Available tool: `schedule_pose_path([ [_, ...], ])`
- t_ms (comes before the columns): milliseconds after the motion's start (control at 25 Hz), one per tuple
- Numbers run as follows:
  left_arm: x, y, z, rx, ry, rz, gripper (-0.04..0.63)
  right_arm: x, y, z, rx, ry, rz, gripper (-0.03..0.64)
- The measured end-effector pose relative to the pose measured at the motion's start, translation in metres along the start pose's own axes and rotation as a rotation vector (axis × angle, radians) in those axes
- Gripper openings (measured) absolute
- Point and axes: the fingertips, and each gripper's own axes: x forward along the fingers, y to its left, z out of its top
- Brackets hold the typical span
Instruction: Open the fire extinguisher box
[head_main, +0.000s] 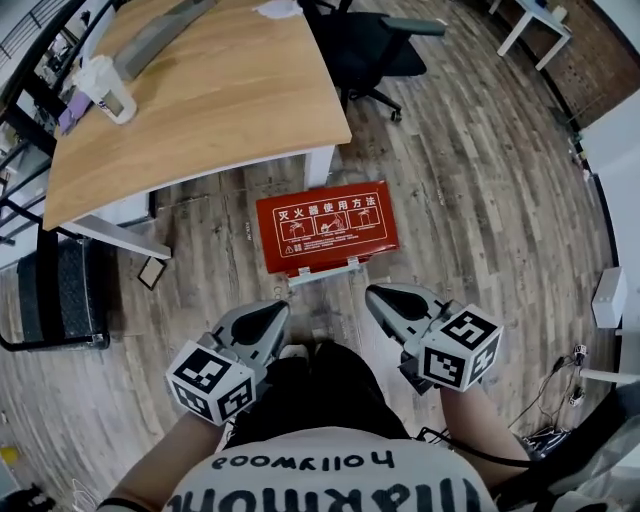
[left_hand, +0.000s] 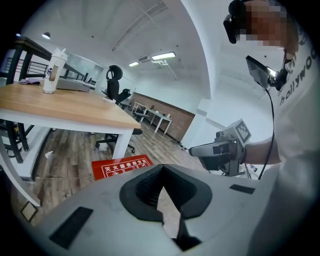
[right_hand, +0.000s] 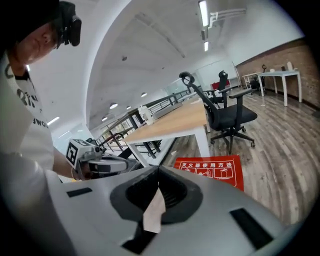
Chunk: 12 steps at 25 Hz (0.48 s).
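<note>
Fire extinguisher box (head_main: 327, 229) lies flat on the floor (head_main: 480, 180), just before the tabletop's (head_main: 200, 100) near corner leg. Bottle (head_main: 105, 88) stands on the tabletop, far left. Office chair (head_main: 375, 50) sits behind the box, right of the tabletop. Left gripper (head_main: 278, 312) and right gripper (head_main: 375, 297) hang side by side nearer than the box, clear of it.

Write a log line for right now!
fire extinguisher box: closed, on floor, untouched | left hand-held gripper: shut, empty | right hand-held gripper: shut, empty
</note>
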Motion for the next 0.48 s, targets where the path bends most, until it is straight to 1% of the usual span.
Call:
schedule_pose_path([
  [160, 0.015, 0.006, -0.013, -0.009, 0.003, 0.036, 0.005, 0.016, -0.023, -0.025, -0.022, 0.029, -0.011, 0.009],
  [320, 0.033, 0.018, -0.034, -0.011, 0.016, 0.065, 0.005, 0.040, -0.048, -0.058, 0.006, 0.074, -0.005, 0.009],
  [480, 0.051, 0.030, -0.056, -0.024, 0.029, 0.078, 0.005, 0.063, -0.060, -0.072, 0.047, 0.063, 0.004, 0.009],
])
